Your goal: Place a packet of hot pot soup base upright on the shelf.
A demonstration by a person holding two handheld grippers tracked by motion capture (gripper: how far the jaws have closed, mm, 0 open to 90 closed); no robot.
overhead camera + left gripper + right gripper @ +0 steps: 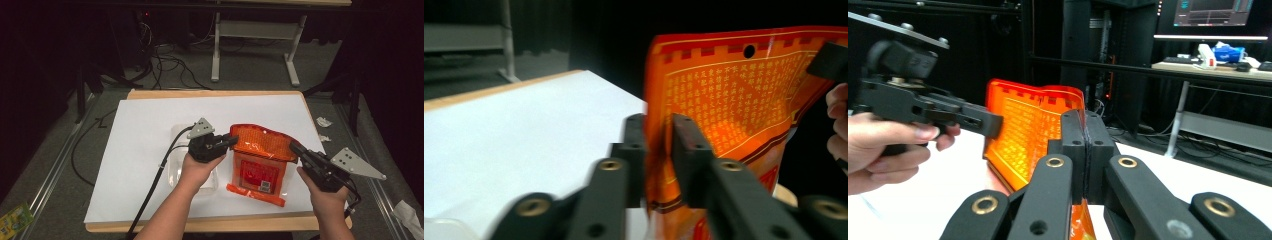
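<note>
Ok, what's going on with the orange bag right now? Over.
Left gripper pinching the left edge of the shiny orange plastic pouch. Right gripper shut on its right edge. Pouch top lifted off the white sheet. Nothing in the way.

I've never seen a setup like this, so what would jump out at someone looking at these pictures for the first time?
The bright orange pouch stands out against the white sheet on the table, held up by its top corners. The left gripper pinches its left edge and the right gripper is shut on its right edge. A clear plastic tray lies on the sheet under the left hand.
</note>
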